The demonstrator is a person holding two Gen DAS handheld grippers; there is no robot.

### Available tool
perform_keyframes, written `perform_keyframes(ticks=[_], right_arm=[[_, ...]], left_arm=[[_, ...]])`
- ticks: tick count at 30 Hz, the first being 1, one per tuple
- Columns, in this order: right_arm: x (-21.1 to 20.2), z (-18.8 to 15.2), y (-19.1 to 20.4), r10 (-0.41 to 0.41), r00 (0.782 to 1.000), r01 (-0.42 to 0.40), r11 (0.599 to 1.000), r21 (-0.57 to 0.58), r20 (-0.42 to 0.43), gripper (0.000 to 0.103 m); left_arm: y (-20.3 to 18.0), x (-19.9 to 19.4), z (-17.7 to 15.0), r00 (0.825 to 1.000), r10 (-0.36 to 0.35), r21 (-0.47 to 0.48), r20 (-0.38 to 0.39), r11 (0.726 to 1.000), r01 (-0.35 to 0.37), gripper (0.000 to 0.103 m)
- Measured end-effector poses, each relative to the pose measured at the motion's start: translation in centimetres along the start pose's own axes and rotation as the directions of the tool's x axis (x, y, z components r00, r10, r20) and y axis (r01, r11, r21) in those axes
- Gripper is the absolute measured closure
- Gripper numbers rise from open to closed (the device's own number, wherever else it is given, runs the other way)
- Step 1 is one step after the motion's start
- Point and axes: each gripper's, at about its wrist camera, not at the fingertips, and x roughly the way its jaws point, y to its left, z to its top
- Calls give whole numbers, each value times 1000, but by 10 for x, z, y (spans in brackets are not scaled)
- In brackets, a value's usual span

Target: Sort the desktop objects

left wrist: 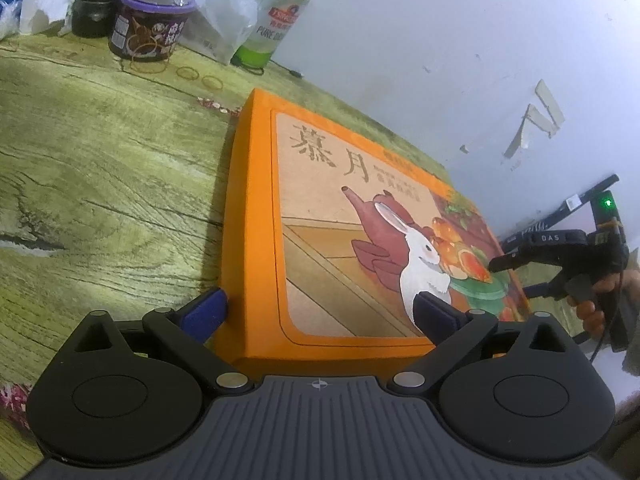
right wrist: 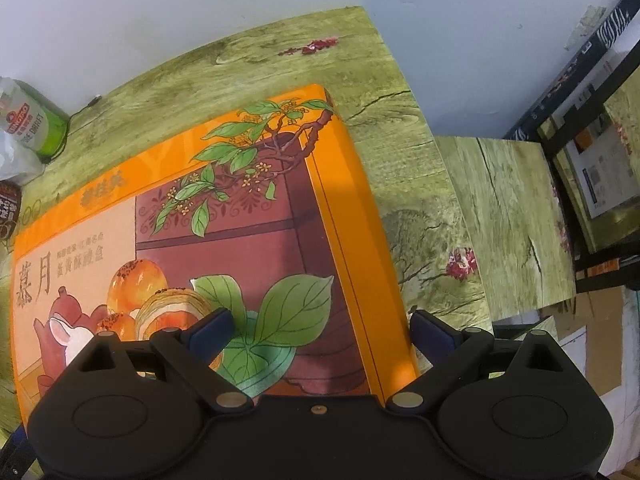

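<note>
A large flat orange gift box (left wrist: pixel 320 220) with a rabbit picture lies on the green wood-grain table (left wrist: pixel 100 180). My left gripper (left wrist: pixel 320 312) is open and straddles the box's near left corner, one blue pad beside its left side, the other over the lid. My right gripper (right wrist: pixel 320 332) is open over the box (right wrist: pixel 200 240), straddling its right edge: the left pad is over the lid, the right pad beside the box's right side. The right gripper also shows in the left wrist view (left wrist: pixel 516 276) at the box's right edge.
At the table's far edge stand a green beer can (left wrist: pixel 280 16), a purple-lidded cup (left wrist: pixel 148 24), a plastic bag (left wrist: pixel 216 20) and dark pots (left wrist: pixel 96 4). Rubber bands (left wrist: pixel 192 74) lie near them. A white wall is behind. A lower green-covered surface (right wrist: pixel 508 220) and black shelving (right wrist: pixel 592 140) stand right.
</note>
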Motion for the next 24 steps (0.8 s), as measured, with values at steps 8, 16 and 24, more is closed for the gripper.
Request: perform_keyframes(ticks=[8, 16, 24], right_arm=[[1, 0, 0, 0, 1000, 0, 1000, -14, 6, 7], [2, 0, 0, 1, 1000, 0, 1000, -30, 14, 7], [12, 11, -25, 88, 996, -89, 993, 80, 22, 9]], left_arm=[[-3, 5, -3, 1000, 5, 20, -14, 1000, -5, 0], [10, 8, 10, 1000, 10, -13, -29, 1000, -10, 3], [31, 10, 33, 999, 8, -83, -39, 996, -11, 2]])
